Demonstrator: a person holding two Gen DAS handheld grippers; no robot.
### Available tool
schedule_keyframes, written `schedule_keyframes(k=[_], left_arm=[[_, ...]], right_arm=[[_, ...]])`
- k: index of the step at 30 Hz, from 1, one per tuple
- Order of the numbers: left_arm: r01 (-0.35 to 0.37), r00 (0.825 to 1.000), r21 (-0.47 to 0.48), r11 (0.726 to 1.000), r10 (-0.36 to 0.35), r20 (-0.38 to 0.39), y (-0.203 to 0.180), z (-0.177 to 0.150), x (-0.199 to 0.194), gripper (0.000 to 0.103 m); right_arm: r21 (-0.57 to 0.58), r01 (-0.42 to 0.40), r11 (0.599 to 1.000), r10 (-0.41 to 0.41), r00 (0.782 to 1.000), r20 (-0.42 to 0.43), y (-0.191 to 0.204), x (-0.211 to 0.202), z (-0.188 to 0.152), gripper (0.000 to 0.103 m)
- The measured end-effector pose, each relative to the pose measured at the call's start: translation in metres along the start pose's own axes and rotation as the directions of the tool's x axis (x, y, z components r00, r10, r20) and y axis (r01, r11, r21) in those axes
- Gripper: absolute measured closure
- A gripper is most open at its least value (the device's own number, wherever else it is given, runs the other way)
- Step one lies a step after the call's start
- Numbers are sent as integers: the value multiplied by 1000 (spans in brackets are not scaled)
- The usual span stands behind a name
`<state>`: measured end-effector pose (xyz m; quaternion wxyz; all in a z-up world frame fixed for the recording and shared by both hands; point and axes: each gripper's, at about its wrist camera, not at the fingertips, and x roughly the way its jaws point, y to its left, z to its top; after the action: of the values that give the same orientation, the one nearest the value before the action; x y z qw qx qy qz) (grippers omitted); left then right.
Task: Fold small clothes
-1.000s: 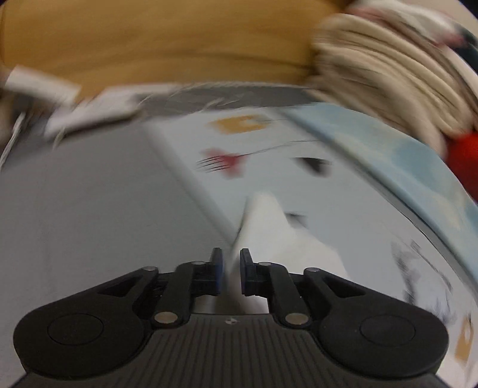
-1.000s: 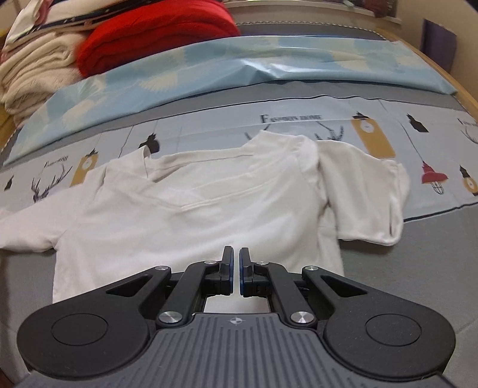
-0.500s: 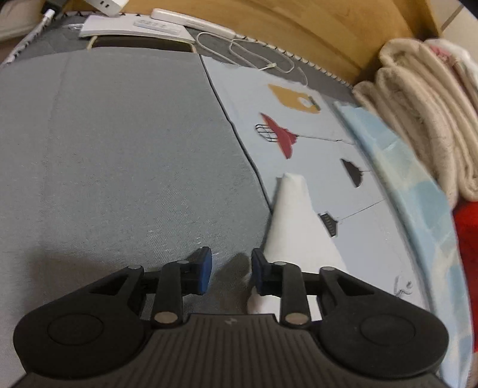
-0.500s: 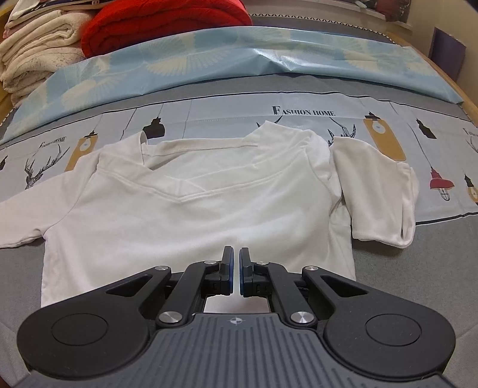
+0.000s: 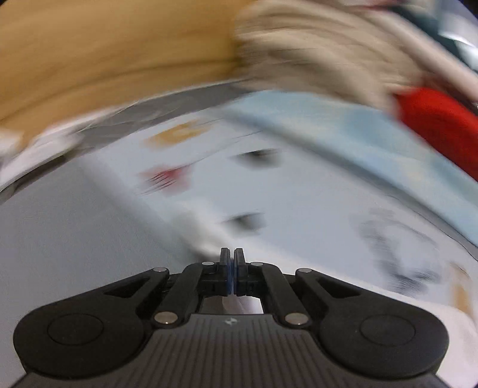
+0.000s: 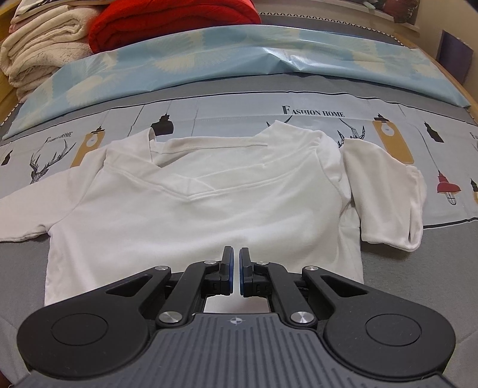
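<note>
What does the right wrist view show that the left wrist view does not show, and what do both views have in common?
Only the right wrist view shows the whole white T-shirt spread flat, its V neckline and both sleeves, the words "Fashion Home" on the printed sheet, and the right gripper shut above the hem.

Only the left wrist view, which is blurred, shows the wooden board and the left gripper, whose jaws have just been closing; whether they pinch the white cloth I cannot tell.

Both show the red blanket, the cream blankets and the light blue cover.
</note>
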<state>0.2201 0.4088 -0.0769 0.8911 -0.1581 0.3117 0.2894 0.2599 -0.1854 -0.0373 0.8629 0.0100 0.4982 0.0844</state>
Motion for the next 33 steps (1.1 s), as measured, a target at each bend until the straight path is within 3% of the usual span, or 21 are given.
schedule_keyframes(k=[1, 2, 3, 6, 10, 13, 16, 19, 23, 25, 26, 27, 28, 30, 31, 32, 33], left_arm=[[160, 987, -36, 986, -161, -29, -4, 4, -2, 94], [275, 958, -111, 955, -282, -57, -2, 6, 0, 87], [304, 948, -187, 934, -316, -41, 4, 7, 0, 85], [164, 983, -318, 934, -181, -25, 28, 3, 5, 83], [43, 991, -372, 927, -86, -101, 55, -13, 21, 83], [61, 987, -396, 916, -114, -110, 64, -16, 31, 83], [117, 983, -419, 900, -165, -80, 58, -13, 34, 74], [177, 972, -468, 866, -228, -55, 44, -11, 41, 68], [169, 971, -460, 872, -228, -75, 23, -12, 58, 68], [158, 974, -426, 891, -211, -80, 17, -11, 64, 71], [161, 975, -413, 896, -209, -72, 16, -9, 66, 81], [171, 974, -394, 903, -216, -71, 15, -7, 66, 100], [171, 976, -373, 912, -209, -65, 16, -5, 65, 100], [95, 995, -329, 939, -103, -7, 22, 0, 50, 100], [20, 1000, -330, 944, -14, 22, 32, 3, 40, 100], [-70, 995, -344, 936, 89, 39, 41, 3, 30, 100], [-222, 967, -364, 904, 253, 38, 54, 3, 19, 99]], right_arm=[[-1, -1, 1000, 1, 1000, -1, 1, 0, 0, 100], [-1, 0, 1000, 0, 1000, -1, 1, 1, 0, 100], [-1, 0, 1000, 0, 1000, -2, 2, 2, 1, 100], [-2, -1, 1000, 1, 1000, -5, 4, 3, 1, 100], [-7, -4, 1000, 4, 1000, -9, 5, 4, 0, 100], [-2, 0, 1000, 0, 1000, -9, 4, 4, 0, 100], [-4, 0, 1000, 0, 1000, -13, 5, 6, 0, 100], [-16, 0, 1000, 0, 1000, -22, 7, 9, -2, 100], [-23, 7, 1000, -8, 999, -33, 5, 13, -3, 100], [-21, 14, 1000, -15, 999, -37, 4, 16, -2, 100], [-20, 16, 1000, -17, 999, -38, 3, 16, -2, 100], [-21, 18, 1000, -18, 999, -39, 3, 17, -2, 100], [-22, 20, 1000, -21, 999, -40, 3, 18, -1, 100], [-23, 21, 1000, -22, 999, -42, 3, 20, 0, 100], [-24, 21, 999, -22, 999, -42, 4, 20, 0, 100], [-23, 22, 999, -23, 999, -41, 4, 21, 1, 100], [-23, 22, 1000, -23, 999, -40, 5, 21, 2, 100]])
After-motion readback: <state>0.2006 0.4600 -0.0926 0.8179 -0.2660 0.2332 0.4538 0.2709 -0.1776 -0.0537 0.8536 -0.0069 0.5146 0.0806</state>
